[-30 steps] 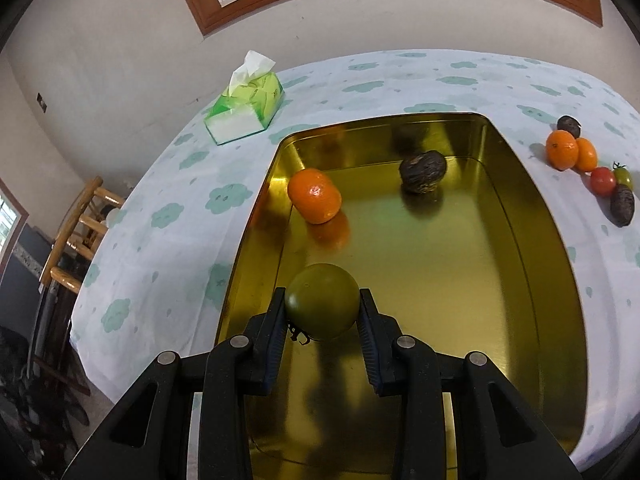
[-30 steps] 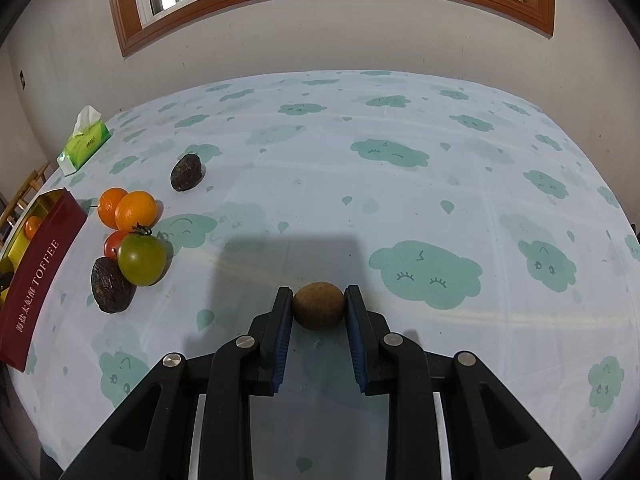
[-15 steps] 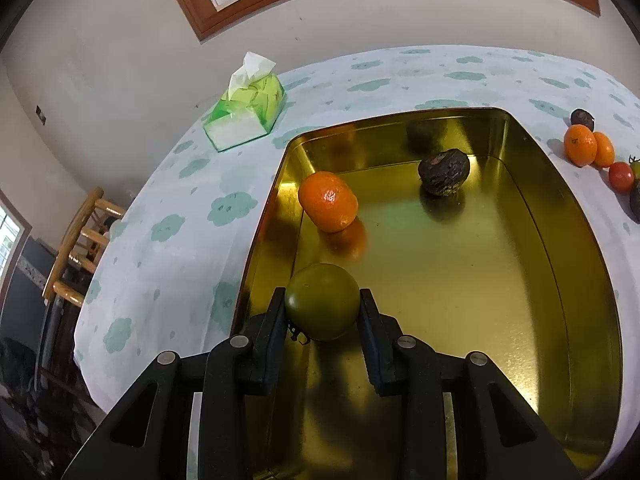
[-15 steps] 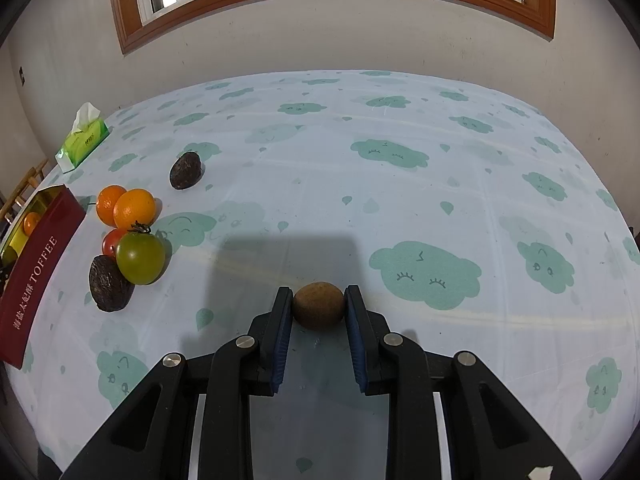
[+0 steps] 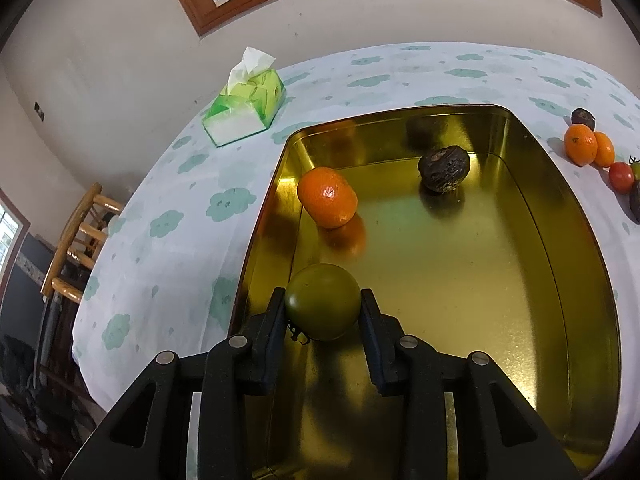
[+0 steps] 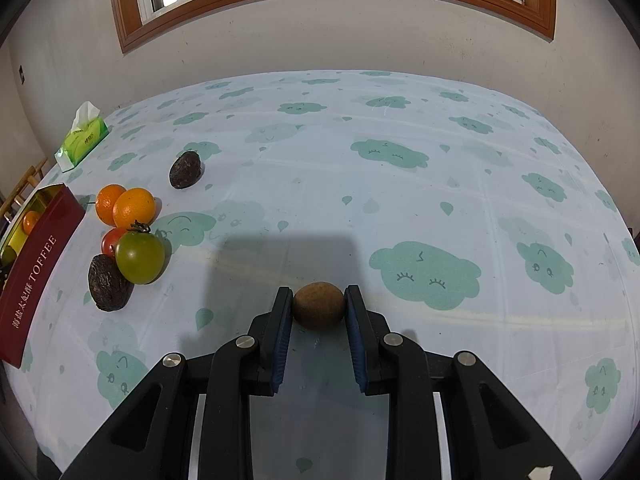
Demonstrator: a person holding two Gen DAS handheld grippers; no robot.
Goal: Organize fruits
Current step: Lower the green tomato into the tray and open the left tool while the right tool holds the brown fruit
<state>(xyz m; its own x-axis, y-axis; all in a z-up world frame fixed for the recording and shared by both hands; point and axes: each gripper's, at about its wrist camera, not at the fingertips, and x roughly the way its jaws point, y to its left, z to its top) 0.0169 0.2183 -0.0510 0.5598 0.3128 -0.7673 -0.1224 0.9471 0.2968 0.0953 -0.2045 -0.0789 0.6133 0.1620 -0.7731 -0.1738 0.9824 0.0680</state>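
Left wrist view first: our left gripper (image 5: 322, 307) has a green tomato (image 5: 322, 306) between its jaws, hanging over the near left corner of the gold tin (image 5: 576, 280). The left pad sits against the fruit; on the right we see a thin sliver of a gap, so we can't say for sure the grip is firm on both sides. Inside the tin there's a mandarin (image 5: 327, 197) by the left wall and a wrinkly dark passion fruit (image 5: 444, 168) toward the far end, well apart from each other. A green tissue pack (image 5: 245, 110) lies on the cloud-print tablecloth (image 5: 168, 216) beyond the tin's far left corner. Off to the right edge we catch a little cluster of fruit on the cloth.

Right wrist view: our right gripper (image 6: 318, 306) is clamped narrow on a small brown round fruit (image 6: 318, 305), both blue pads pressing on it, over the cloth. To the left sits the same cluster: two oranges (image 6: 133, 208) touching each other, a red tomato (image 6: 111, 241) tucked behind a green-and-red tomato (image 6: 140, 257), and a dark passion fruit touching that one. Another dark fruit (image 6: 185, 169) lies alone farther back. The tin shows its red side lettered TOFFEE at the left edge.
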